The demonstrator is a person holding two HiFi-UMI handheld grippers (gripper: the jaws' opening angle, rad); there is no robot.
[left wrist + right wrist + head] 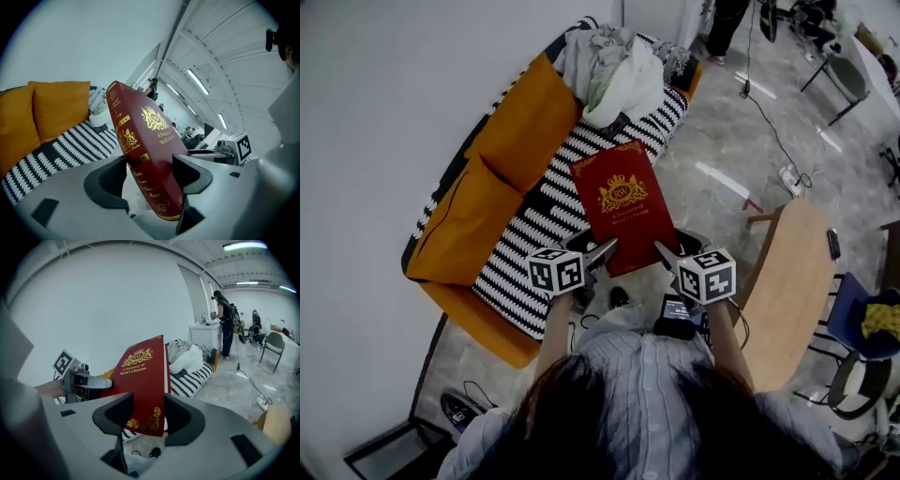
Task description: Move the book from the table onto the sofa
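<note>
**Spotter:** Where is the book [623, 202] at this moment?

**Me:** It's in both my claws and off the desk [787, 291], which sits out at my 3 o'clock. My left claw [150, 171] is clamped on the near corner by the spine. My right claw [145, 416] is clamped on the other near corner, on the page-edge side. Neither claw has spare gap, because the book fills both.

**Spotter:** Which way does it run?

**Me:** The long axis points away from me, from 6 o'clock towards 12, leaning a touch to 11. I hold only the near short edge, so the whole length sticks out past the claws, with the crest cover facing up.

**Spotter:** And the sofa [516, 272]?

**Me:** The far half of the book hangs above the striped seat, and I judge it to be in the air, not resting. The seat stretches from 9 o'clock round to 12, so my left claw is the nearer one to it. The orange cushions [502, 141] stand along the back at 10 o'clock. Farther off, a heap of clothes [614, 70] lies at the 12 o'clock end.

**Spotter:** So what does the next move need?

**Me:** Probably a push forward and slightly left, then down. That should land it flat on open stripes, short of the clothes.
</note>
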